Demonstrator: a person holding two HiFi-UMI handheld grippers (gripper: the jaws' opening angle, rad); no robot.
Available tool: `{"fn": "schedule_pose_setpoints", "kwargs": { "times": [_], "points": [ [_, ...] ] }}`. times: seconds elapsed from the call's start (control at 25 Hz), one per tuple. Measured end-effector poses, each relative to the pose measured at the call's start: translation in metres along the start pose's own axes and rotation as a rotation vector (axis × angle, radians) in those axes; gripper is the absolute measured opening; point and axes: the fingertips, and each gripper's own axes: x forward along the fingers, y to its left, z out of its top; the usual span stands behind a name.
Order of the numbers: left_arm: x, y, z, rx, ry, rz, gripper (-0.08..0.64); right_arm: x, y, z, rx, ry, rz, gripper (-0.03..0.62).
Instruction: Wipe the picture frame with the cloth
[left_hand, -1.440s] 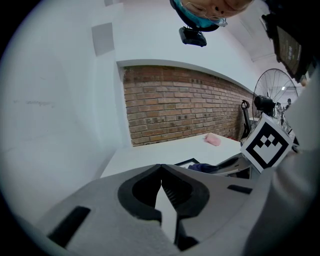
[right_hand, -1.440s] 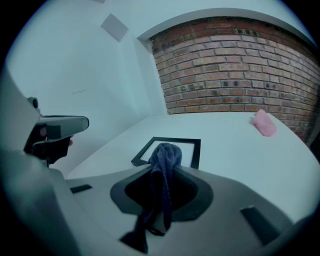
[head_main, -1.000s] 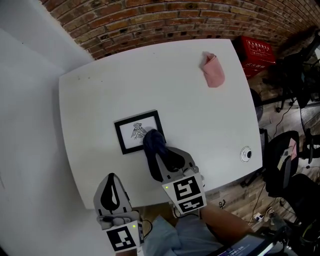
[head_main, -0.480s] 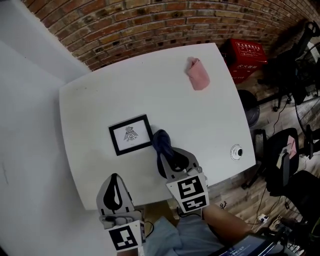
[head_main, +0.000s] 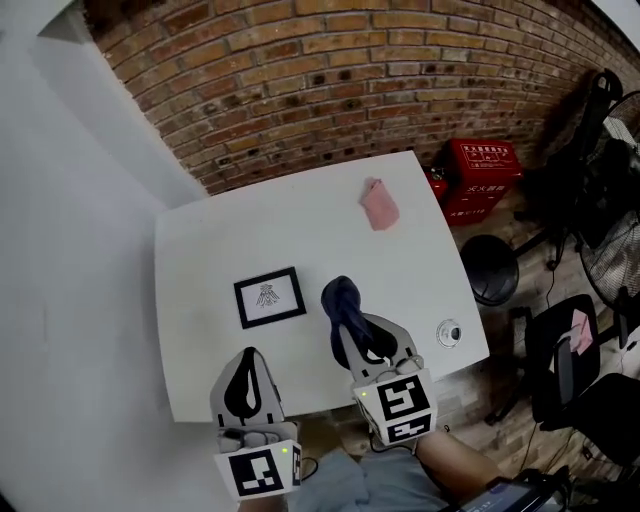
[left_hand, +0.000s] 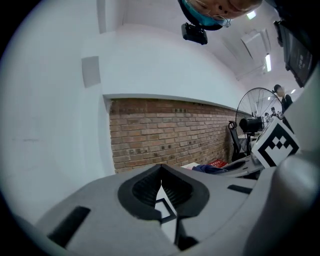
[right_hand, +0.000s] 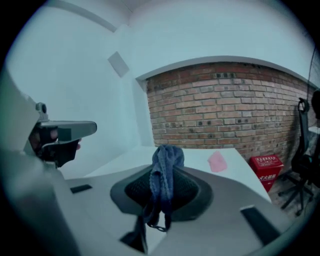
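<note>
A black picture frame (head_main: 270, 298) with a small drawing lies flat on the white table (head_main: 220, 255). To its right, lifted off it, my right gripper (head_main: 348, 308) is shut on a dark blue cloth (head_main: 342, 298), which bunches out past the jaw tips (right_hand: 167, 159). My left gripper (head_main: 243, 374) hangs near the table's front edge, below the frame, shut with nothing in it. A corner of the frame (left_hand: 164, 206) shows just past its closed jaws in the left gripper view.
A pink cloth (head_main: 379, 206) lies near the table's far right corner, also seen as the pink cloth (right_hand: 217, 161) in the right gripper view. A cable hole (head_main: 449, 333) is at the right front. A brick wall, a red crate (head_main: 483, 167) and chairs stand beyond the table.
The right gripper with the blue cloth has come off the frame and now sits to its right. The head camera has pulled back, showing more wall and floor.
</note>
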Motion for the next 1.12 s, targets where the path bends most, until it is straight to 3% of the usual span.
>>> {"fn": "schedule_pose_setpoints", "kwargs": {
  "times": [0.44, 0.56, 0.72, 1.12],
  "points": [
    [-0.026, -0.034, 0.092, 0.023, -0.191, 0.028, 0.009, -0.086, -0.005, 0.079, -0.087, -0.241, 0.034, 0.083],
    [-0.031, -0.043, 0.098, 0.001, -0.185, 0.029, 0.009, -0.1, -0.005, 0.092, -0.113, -0.283, 0.034, 0.083],
    [-0.037, -0.045, 0.109, 0.027, -0.224, 0.04, 0.009, -0.111, -0.004, 0.099, -0.13, -0.305, 0.036, 0.083],
    [-0.042, -0.056, 0.103, 0.003, -0.184, 0.033, 0.009, -0.115, -0.002, 0.098, -0.152, -0.316, 0.048, 0.082]
  ]
}}
